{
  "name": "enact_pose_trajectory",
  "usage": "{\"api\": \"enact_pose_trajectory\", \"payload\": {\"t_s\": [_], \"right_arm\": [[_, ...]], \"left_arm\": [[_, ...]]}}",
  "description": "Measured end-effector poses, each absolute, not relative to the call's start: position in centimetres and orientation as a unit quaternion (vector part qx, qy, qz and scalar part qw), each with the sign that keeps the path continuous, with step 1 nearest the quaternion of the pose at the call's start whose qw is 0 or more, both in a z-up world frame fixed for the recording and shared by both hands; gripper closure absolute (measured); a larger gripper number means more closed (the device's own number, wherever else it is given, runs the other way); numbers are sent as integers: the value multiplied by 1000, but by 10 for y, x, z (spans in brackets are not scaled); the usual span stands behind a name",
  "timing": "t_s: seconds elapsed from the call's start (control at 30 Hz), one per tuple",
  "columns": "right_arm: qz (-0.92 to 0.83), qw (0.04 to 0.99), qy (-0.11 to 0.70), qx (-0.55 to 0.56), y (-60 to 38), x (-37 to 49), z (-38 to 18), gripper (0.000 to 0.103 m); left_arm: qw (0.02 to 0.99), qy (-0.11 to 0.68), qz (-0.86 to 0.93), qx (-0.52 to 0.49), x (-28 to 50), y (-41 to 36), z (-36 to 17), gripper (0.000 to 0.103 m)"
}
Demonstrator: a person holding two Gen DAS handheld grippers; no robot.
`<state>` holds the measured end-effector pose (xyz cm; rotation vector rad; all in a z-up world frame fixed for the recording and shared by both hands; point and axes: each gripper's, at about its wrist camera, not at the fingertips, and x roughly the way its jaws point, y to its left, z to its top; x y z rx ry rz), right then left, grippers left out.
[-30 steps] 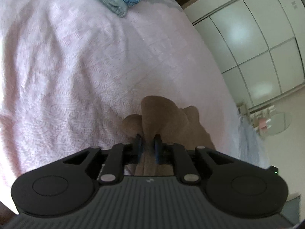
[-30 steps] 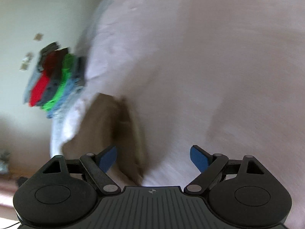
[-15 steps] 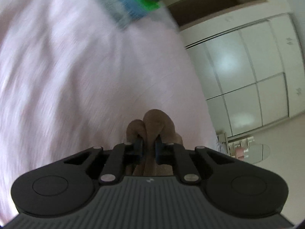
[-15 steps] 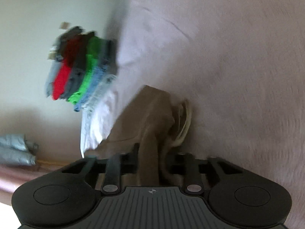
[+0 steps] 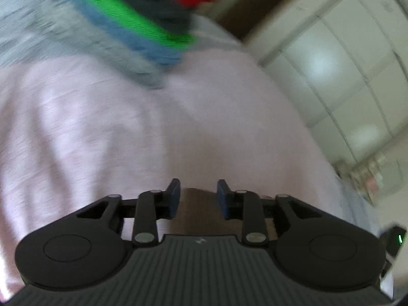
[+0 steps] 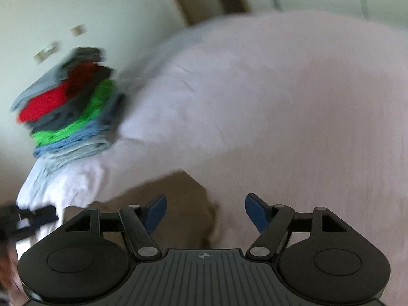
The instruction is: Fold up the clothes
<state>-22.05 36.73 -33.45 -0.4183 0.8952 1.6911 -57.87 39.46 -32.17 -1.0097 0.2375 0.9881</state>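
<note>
Both views are motion-blurred. The left claw (image 5: pixel 198 194) is released, its blue pads apart with nothing pinched; a strip of the brown garment (image 5: pixel 196 211) shows just under and between them. The right claw (image 6: pixel 205 210) is also released, spread wider, holding nothing. In the right wrist view the brown garment (image 6: pixel 176 204) lies on the bed (image 6: pixel 293 107), on the pale pink bedspread, directly below the claw and reaching off to its left. It looks bunched or roughly doubled over with a darker crease along its right edge. I can't tell what kind of garment it is or how neat the fold is.

A stack of folded clothes (image 6: pixel 74 107) sits further back at the bed's edge near the wall, well apart from the brown piece; layers are grey, red, dark grey, green, blue and light blue. The same stack (image 5: pixel 132 17) shows at the top of the left wrist view. White wardrobe doors (image 5: pixel 339 81) are behind the bed.

Progress judgement: several items look already folded and stacked, so the task is well along. The brown garment is set down but not on the stack, and its fold may be only partly done. Likely left: finish or tidy the fold, then move it onto the stack. No other loose clothes are visible here.
</note>
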Motion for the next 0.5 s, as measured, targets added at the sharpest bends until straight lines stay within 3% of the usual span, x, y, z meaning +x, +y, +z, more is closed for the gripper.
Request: {"api": "enact_pose_trajectory", "payload": {"t_s": [0.03,0.07,0.17,0.33,0.5], "right_arm": [[731,542,366,-192,369,-228,-332,44],[742,528,357,-209,372,-237,-332,47],[748,513,326,-267,388,-262,-351,47],[674,591,357,-260,402,-244,-375,47],[663,615,378,-198,352,-210,-336,47]], "left_arm": [[769,128,434,-452,-566,396,-322,82],[782,148,415,-441,-554,397,-323,82],[786,218,418,-401,-526,406,-345,82],[734,215,508,-396,-545,425,-366,86],[742,180,505,-402,-557,398,-323,86]]}}
